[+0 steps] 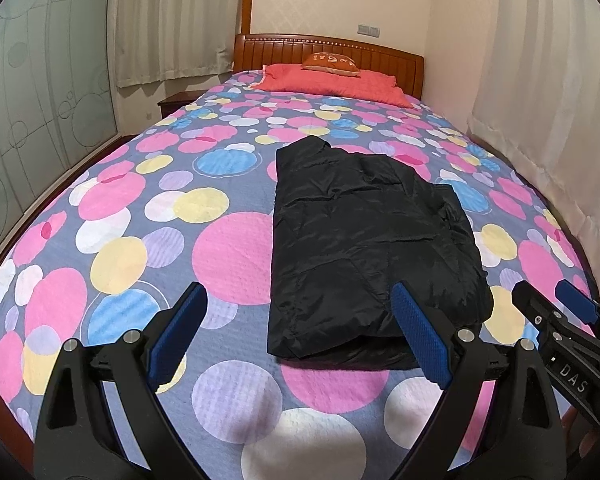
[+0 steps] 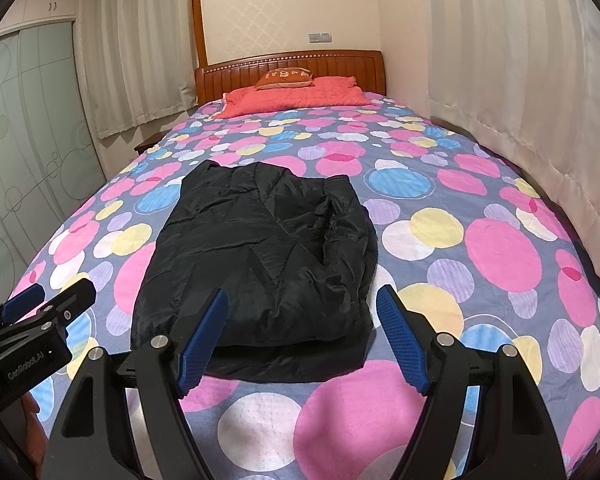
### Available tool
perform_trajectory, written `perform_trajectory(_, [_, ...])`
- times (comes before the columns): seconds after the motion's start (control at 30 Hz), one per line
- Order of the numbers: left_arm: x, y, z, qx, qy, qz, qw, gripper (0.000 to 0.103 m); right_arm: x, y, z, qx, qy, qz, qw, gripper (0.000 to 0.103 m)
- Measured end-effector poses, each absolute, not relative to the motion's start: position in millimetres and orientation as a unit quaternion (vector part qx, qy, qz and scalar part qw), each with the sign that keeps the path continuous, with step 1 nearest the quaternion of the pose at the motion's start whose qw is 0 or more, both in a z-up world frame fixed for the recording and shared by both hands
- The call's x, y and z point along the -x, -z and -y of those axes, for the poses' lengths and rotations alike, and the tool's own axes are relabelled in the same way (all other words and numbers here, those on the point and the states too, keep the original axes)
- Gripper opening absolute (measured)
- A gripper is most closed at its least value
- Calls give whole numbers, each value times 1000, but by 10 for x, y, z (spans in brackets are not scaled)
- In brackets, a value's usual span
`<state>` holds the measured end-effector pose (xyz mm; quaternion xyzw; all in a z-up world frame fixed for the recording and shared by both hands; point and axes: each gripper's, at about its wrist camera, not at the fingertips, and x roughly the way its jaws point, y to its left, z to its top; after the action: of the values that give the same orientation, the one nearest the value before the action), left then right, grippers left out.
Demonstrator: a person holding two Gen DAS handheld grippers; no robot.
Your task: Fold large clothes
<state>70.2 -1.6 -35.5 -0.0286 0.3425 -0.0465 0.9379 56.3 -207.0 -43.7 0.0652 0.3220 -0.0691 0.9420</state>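
A black padded jacket [image 1: 364, 240] lies folded into a rough rectangle on the bed's spotted cover [image 1: 140, 200]; it also shows in the right wrist view [image 2: 260, 248]. My left gripper [image 1: 300, 312] is open and empty, held above the bed near the jacket's near left edge. My right gripper [image 2: 300, 312] is open and empty, just in front of the jacket's near edge. The right gripper also shows at the right of the left wrist view [image 1: 552, 300], and the left gripper at the left of the right wrist view [image 2: 48, 300].
A red pillow [image 1: 332, 84] with a small orange cushion [image 1: 331, 63] lies at the wooden headboard [image 1: 324, 46]. Curtains [image 1: 540, 80] hang along the right side. Glass wardrobe doors [image 1: 28, 100] stand on the left, with a nightstand [image 1: 176, 102] beside the bed.
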Motion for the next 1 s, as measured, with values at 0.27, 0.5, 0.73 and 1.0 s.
perform_trajectory(0.27, [-720,369,10,32,42,-350,935,93,-573,422,2044,-63,68,-321,942,76])
perform_trajectory(0.5, [-770,374,-27,36,40,-353,934,93,-575,411,2023,-61,68,-321,943,76])
perform_trajectory(0.73, [-774,381,26,37,53,-355,933,93,-575,414,2017,-61,67,-321,943,76])
perform_trajectory(1.0, [-790,449,23,52,40,-356,932,101,-603,436,1987,-63,63,-325,941,76])
